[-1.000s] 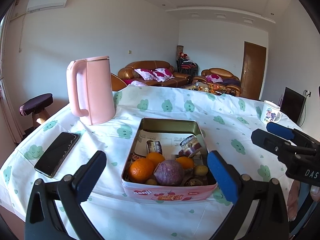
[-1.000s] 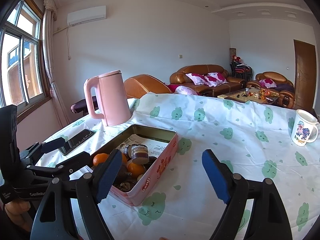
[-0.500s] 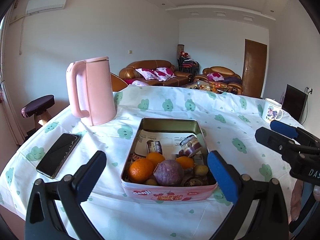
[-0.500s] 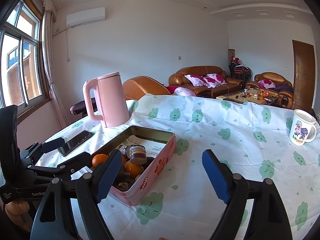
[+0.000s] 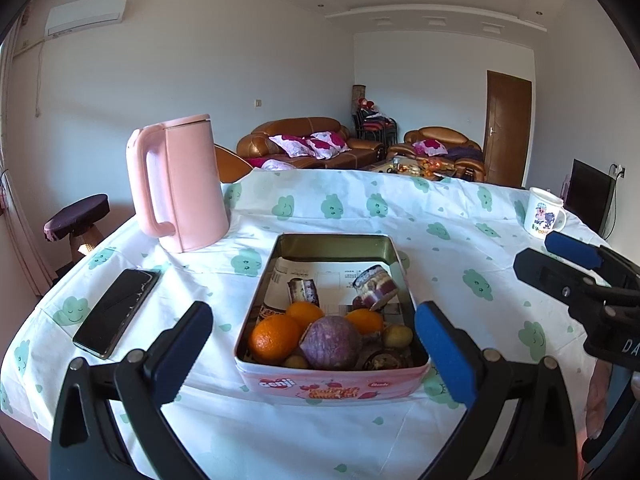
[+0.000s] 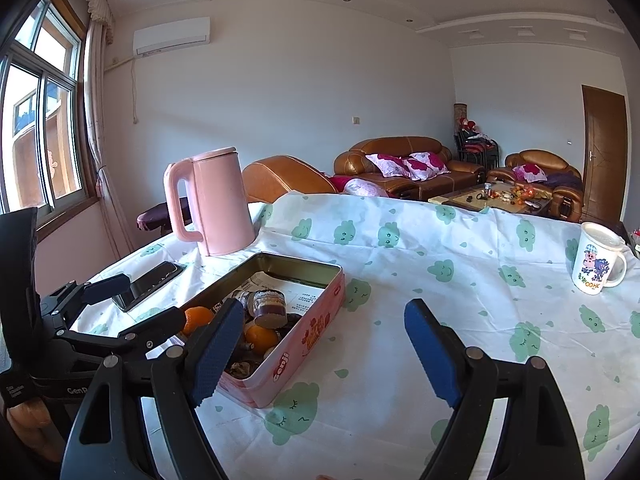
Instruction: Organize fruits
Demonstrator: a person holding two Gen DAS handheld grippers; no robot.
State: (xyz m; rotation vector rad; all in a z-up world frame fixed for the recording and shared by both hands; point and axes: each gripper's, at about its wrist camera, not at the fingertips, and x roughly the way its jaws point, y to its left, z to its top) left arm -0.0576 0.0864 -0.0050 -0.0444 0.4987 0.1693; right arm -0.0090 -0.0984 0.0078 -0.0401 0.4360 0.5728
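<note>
Fruits (image 5: pixel 320 336) in tin (image 5: pixel 332 380), just beyond left fingers (image 5: pixel 188 340), both pairs released, empty.

left hand-held gripper (image 5: pixel 314 344): jaws apart, empty | right hand-held gripper (image 6: pixel 324 344): same

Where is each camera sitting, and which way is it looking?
Left wrist view: sits on the left tool, looking forward and slightly down over the pink rectangular metal tin of fruit; its own open blue-padded fingers show, plus the right tool.
Right wrist view: sits on the right tool, looking across the white cloud-print tablecloth; its own open fingers show, plus the left tool.
Both share the tin, the tall pink plastic kettle and the white cartoon mug.
</note>
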